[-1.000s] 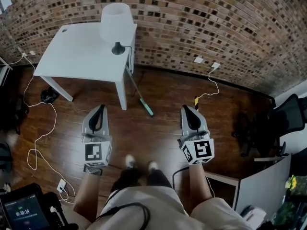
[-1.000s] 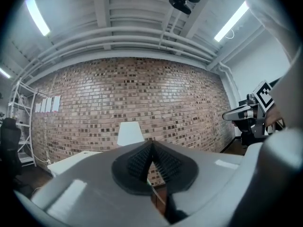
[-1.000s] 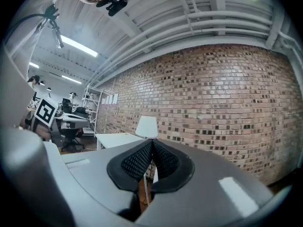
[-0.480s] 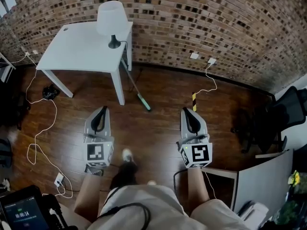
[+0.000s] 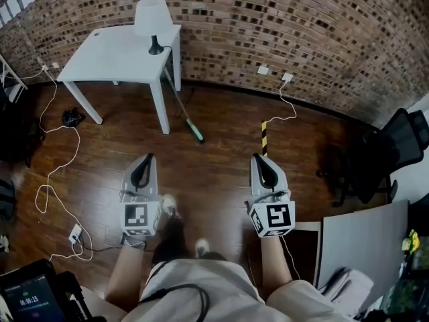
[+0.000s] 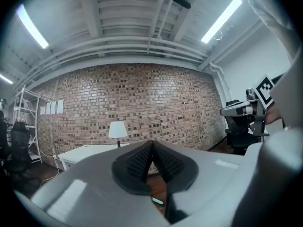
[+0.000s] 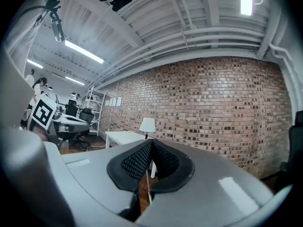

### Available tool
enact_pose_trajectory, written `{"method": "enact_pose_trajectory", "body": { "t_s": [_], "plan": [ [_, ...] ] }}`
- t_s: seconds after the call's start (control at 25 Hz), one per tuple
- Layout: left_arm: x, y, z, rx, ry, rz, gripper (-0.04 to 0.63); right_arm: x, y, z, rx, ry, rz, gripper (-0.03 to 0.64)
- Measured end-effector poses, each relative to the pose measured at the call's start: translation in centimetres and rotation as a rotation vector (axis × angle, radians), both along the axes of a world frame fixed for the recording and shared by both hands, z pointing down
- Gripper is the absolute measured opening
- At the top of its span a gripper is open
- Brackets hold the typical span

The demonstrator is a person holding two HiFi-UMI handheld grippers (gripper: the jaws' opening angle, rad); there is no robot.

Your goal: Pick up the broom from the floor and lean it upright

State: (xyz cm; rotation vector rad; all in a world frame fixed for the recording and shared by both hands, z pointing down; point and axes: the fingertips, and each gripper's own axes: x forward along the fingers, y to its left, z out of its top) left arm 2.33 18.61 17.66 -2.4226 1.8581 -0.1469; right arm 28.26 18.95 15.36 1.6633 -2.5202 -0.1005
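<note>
Against the right edge of the white table [image 5: 110,59], the broom [image 5: 182,107] leans upright, with its green head on the floor just beside the table's front leg. The left gripper [image 5: 148,159] and right gripper [image 5: 256,158] are both closed and empty, well short of the table. The leaning step appears complete. The next move only calls for checking that the handle rests stably.

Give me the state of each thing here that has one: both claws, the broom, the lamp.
Left claw: shut, empty.
Right claw: shut, empty.
Broom: slanted up beside the white table, head on the floor, not held.
Lamp: upright on the table.
</note>
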Motion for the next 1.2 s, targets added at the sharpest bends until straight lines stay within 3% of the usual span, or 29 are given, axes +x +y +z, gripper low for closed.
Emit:
{"method": "enact_pose_trajectory", "body": {
  "t_s": [0.36, 0.76, 1.2],
  "plan": [
    [2.0, 6.9, -1.3, 0.005, -0.010, -0.007, 0.002, 2.1, 6.5, -0.4, -0.010, -0.016, -0.002, 0.012],
    [0.5, 7.8, -1.8, 0.003, -0.003, -0.026, 0.002, 0.9, 7.0, -2.1, 0.007, -0.033, -0.004, 0.012],
    [-2.0, 7.2, -2.1, -0.007, -0.014, 0.036, 0.002, -2.9, 7.0, -1.9, -0.004, -0.042, 0.045, 0.012]
  ]
}}
